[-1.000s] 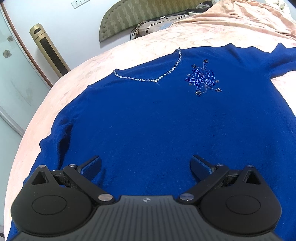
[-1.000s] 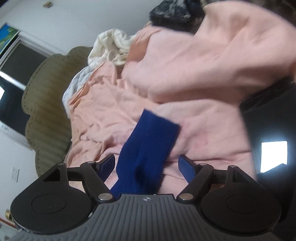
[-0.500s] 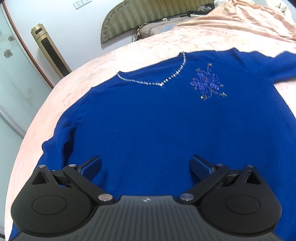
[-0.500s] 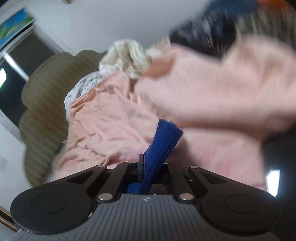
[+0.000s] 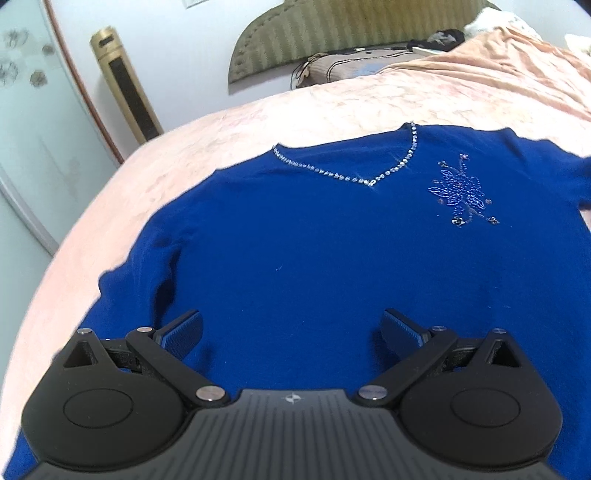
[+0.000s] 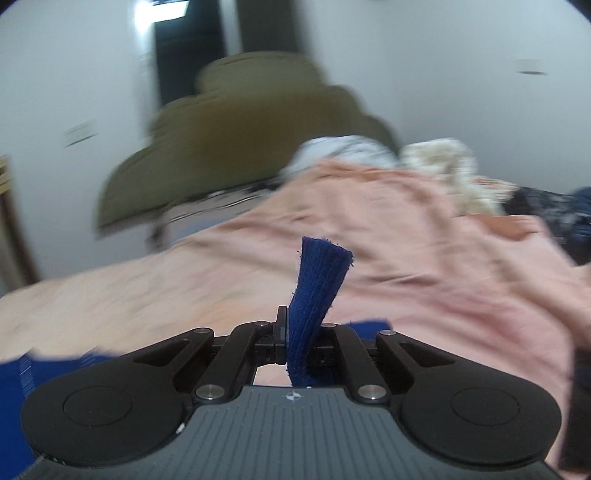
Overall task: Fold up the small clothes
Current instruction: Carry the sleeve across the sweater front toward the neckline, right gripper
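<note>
A blue sweater (image 5: pixel 332 258) lies flat, front up, on the pink bedspread (image 5: pixel 184 155). It has a rhinestone V-neck and a beaded flower (image 5: pixel 461 195) on the chest. My left gripper (image 5: pixel 291 328) hovers open over the lower body of the sweater, with nothing between its fingers. In the right wrist view my right gripper (image 6: pixel 299 332) is shut on the cuff of the blue sleeve (image 6: pixel 317 280), and the cuff end sticks up past the fingertips. More blue cloth (image 6: pixel 22 373) shows at the lower left of that view.
An olive padded headboard (image 5: pixel 332 33) and a pillow (image 5: pixel 354 66) stand at the far end of the bed. A gold tower unit (image 5: pixel 125 85) stands by the wall at left. Rumpled pink bedding (image 6: pixel 443 251) and a cream bundle (image 6: pixel 454 166) lie at right.
My right gripper closed on the sleeve cuff, then lifted and rolled, swinging the sleeve across the bed. The left gripper drifted slightly, so the sweater sits further right in its view.
</note>
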### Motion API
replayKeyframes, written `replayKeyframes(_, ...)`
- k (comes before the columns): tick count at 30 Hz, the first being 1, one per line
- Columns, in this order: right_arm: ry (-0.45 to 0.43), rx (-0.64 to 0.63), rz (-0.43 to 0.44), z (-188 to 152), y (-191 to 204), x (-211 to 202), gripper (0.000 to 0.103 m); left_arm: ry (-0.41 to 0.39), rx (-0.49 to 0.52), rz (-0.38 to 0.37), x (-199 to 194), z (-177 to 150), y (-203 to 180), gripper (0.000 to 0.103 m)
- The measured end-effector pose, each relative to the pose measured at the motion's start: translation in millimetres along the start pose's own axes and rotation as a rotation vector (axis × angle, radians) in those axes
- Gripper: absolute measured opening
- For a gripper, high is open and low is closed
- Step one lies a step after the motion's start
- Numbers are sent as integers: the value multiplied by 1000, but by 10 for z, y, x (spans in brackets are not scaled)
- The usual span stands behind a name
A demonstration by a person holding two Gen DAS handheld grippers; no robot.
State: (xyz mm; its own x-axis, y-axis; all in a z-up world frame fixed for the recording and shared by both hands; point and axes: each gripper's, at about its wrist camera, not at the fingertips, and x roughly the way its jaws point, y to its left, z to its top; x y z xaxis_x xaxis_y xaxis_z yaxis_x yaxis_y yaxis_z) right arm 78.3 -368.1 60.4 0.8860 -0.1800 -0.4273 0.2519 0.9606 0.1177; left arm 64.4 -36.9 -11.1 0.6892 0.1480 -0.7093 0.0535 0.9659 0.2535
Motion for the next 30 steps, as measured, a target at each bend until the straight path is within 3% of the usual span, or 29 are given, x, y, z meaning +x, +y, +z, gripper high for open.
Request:
replayKeyframes(6,99,-50,115,-296,753,52,9,23,-48,-9,63,-64,131,103)
replayKeyframes(19,270,-188,191,-789,1543,276,12,38,-89,-16,127,-134,234,103)
replayKeyframes(24,331,-265,193,-1014,1733,375,32,33,-80,-13,111,-146,235,103)
replayKeyframes(30,332,-231,212,-1014,1615,211,44,38,-89,-18,124,-134,247,103)
